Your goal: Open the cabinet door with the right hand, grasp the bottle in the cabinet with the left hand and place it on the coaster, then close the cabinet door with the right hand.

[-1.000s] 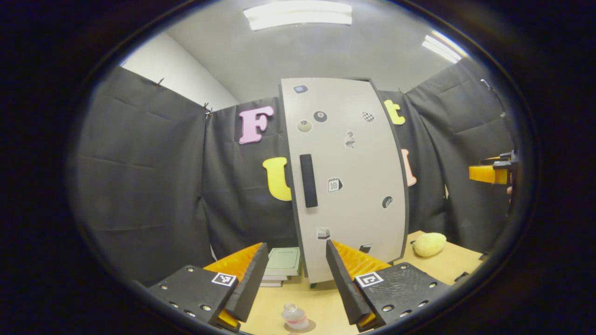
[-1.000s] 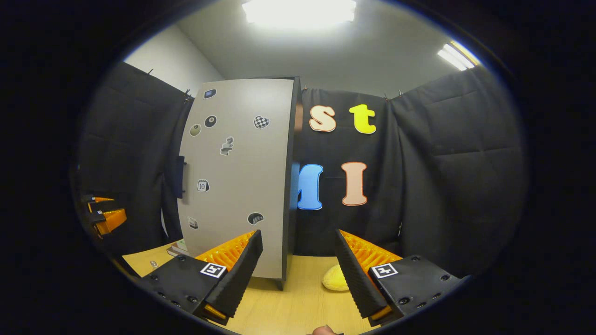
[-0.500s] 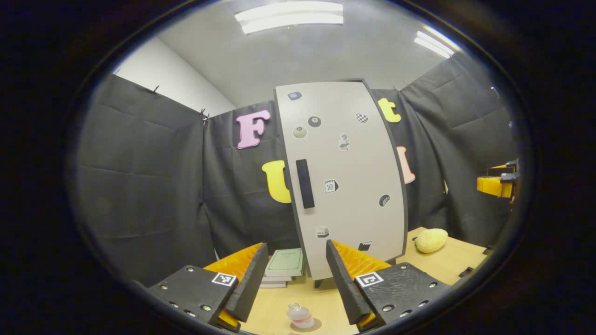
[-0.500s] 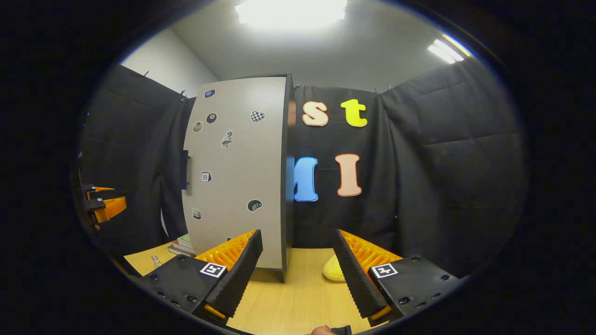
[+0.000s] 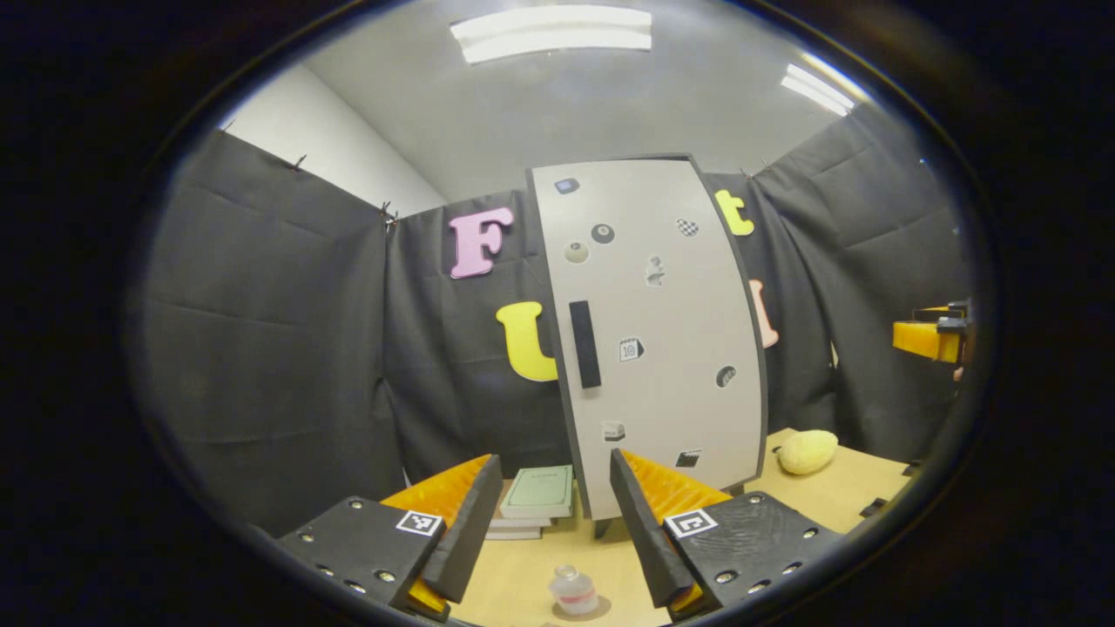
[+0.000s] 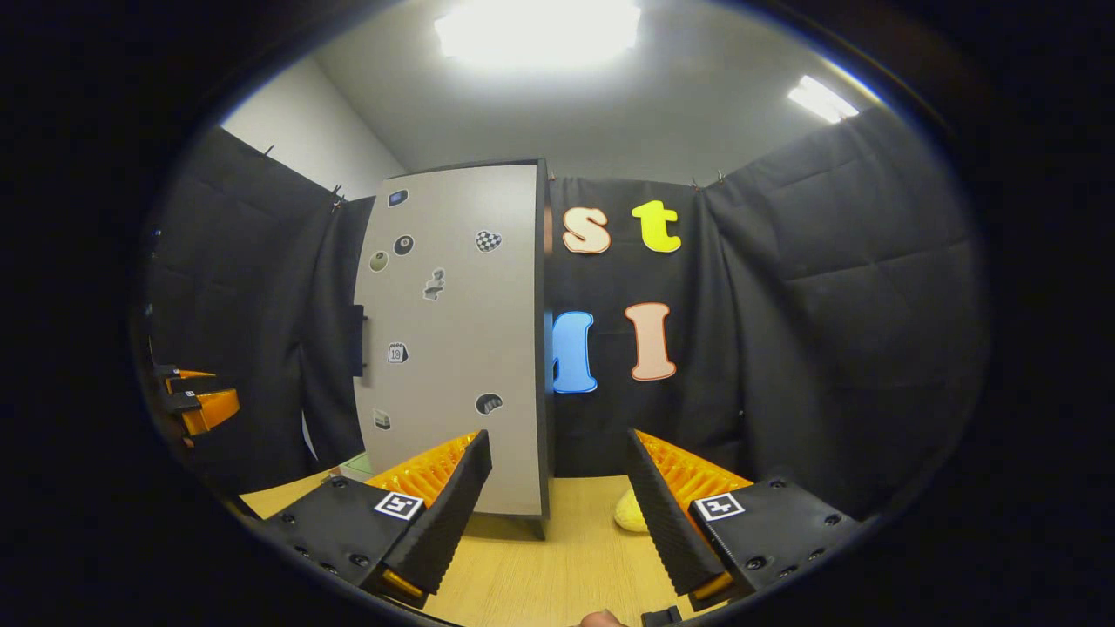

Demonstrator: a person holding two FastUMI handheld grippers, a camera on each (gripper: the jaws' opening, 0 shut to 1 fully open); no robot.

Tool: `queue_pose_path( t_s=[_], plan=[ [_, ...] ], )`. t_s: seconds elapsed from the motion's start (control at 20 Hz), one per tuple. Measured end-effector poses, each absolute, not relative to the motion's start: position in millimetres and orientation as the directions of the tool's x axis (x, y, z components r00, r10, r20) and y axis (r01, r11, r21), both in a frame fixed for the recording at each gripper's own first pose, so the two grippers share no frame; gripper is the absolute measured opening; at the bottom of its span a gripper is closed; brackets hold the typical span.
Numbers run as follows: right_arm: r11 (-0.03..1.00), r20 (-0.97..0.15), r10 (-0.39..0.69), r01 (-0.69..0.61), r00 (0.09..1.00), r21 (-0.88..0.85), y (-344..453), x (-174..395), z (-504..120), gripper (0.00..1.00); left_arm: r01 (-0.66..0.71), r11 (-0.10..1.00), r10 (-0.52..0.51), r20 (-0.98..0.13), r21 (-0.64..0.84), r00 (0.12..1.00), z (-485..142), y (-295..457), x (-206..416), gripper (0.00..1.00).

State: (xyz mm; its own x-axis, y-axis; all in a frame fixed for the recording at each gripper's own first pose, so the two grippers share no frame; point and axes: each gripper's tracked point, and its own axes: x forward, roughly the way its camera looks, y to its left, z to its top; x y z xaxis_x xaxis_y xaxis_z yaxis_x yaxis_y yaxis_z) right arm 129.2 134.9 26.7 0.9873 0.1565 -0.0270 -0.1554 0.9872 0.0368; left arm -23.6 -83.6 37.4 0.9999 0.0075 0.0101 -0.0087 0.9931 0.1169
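Note:
The tall grey cabinet (image 5: 671,348) stands on the table with its sticker-covered door shut and a dark handle (image 5: 585,344) near the door's left edge. A small clear bottle (image 5: 573,590) stands upright on a round coaster (image 5: 594,609) in front of it, below and between my left gripper's open fingers. My left gripper (image 5: 554,466) holds nothing. My right gripper (image 6: 558,440) is open and holds nothing, facing the cabinet (image 6: 462,348) from its right corner. Each gripper sees the other far off: right gripper (image 5: 928,338), left gripper (image 6: 196,405).
A stack of books (image 5: 536,501) with a green cover lies left of the cabinet's foot. A yellow lumpy object (image 5: 806,451) sits on the wooden table (image 5: 836,496) to the cabinet's right, also partly seen as the yellow object (image 6: 629,514) behind my right finger.
Both grippers have drawn back slightly from the cabinet, which looks a bit smaller and lower. The bottle has shifted a little rightward in the left gripper view. Both grippers stay open.

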Motion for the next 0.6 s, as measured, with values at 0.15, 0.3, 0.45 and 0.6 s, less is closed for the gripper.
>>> queue_pose_path(
  t_s=[0.15, 0.3, 0.45, 0.6],
  plan=[
    [0.987, -0.027, 0.154, -0.153, 0.988, 0.037, 141, 127, 30, 0.97, -0.015, 0.994, 0.015, 0.004, 0.105, 1.0, 32, -74, -24, 0.77],
    [0.987, -0.026, 0.158, -0.157, 0.987, 0.036, 147, 125, 31, 0.97, -0.02, 0.994, 0.02, 0.003, 0.105, 1.0, 32, -66, -24, 0.77],
    [0.987, -0.028, 0.159, -0.158, 0.987, 0.035, 152, 123, 33, 0.97, -0.025, 0.993, 0.024, 0.011, 0.113, 1.0, 35, -58, -23, 0.75],
    [0.987, -0.024, 0.156, -0.155, 0.987, 0.041, 154, 121, 35, 0.97, -0.027, 0.993, 0.025, 0.017, 0.116, 1.0, 38, -55, -22, 0.75]
  ],
)
